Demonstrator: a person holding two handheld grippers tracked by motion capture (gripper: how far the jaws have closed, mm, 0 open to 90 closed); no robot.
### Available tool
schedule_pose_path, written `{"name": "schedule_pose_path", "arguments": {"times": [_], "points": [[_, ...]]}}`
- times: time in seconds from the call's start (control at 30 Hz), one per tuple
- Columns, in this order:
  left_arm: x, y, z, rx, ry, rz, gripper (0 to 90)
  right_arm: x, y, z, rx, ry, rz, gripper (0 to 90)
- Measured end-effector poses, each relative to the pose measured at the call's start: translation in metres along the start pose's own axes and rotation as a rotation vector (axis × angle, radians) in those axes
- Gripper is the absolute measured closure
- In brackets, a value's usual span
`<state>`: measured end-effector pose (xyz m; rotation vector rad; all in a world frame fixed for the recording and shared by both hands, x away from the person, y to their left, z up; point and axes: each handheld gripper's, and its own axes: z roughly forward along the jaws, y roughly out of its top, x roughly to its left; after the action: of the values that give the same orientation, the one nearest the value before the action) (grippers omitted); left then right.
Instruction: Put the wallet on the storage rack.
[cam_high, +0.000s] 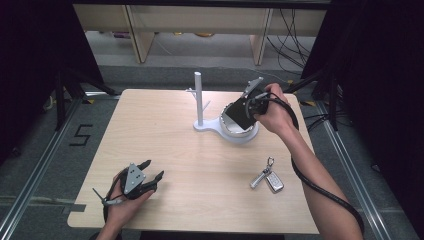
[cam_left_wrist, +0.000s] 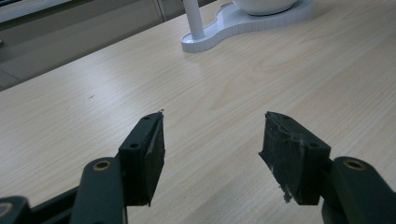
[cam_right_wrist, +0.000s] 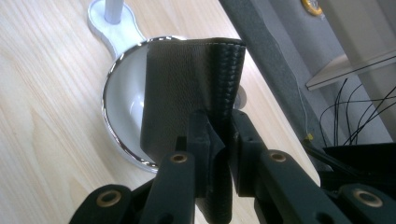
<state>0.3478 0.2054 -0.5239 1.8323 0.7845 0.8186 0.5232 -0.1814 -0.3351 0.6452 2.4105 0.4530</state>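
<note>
Over the bowl (cam_high: 239, 131) at the far right of the desk (cam_high: 170, 150), right claw (cam_right_wrist: 223, 135) is clenched on a black wallet (cam_right_wrist: 187, 98), held upright with its lower edge above the bowl's inside; whether it touches the bowl I can't tell. Grab and carry look done; lowering and letting go are left. Left claw (cam_left_wrist: 210, 144) is released and idle, resting near left on the desk. Keys (cam_high: 267, 176) lie near right, untouched, probably next for the stand (cam_high: 199, 100).
</note>
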Motion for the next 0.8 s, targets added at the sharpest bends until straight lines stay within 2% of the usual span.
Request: {"name": "schedule_pose_path", "arguments": {"times": [0.37,0.6,0.67,0.7,0.8], "points": [[0.000,0.000,0.000,0.000,0.000,0.000,38.5,0.001,0.002,0.017,0.024,0.028,-0.037,80.1],[0.000,0.000,-0.001,0.002,0.000,-0.003,38.3,0.003,0.004,0.027,0.038,0.049,-0.035,78.2],[0.001,0.000,0.000,-0.008,-0.005,-0.004,38.3,0.002,0.004,0.030,0.037,0.052,-0.052,76.4],[0.001,0.000,0.000,-0.008,-0.005,-0.004,38.4,0.003,0.004,0.031,0.026,0.065,-0.040,74.9],[0.001,0.000,0.000,-0.008,-0.005,-0.004,38.3,0.001,0.004,0.033,0.033,0.062,0.001,69.6]]}}
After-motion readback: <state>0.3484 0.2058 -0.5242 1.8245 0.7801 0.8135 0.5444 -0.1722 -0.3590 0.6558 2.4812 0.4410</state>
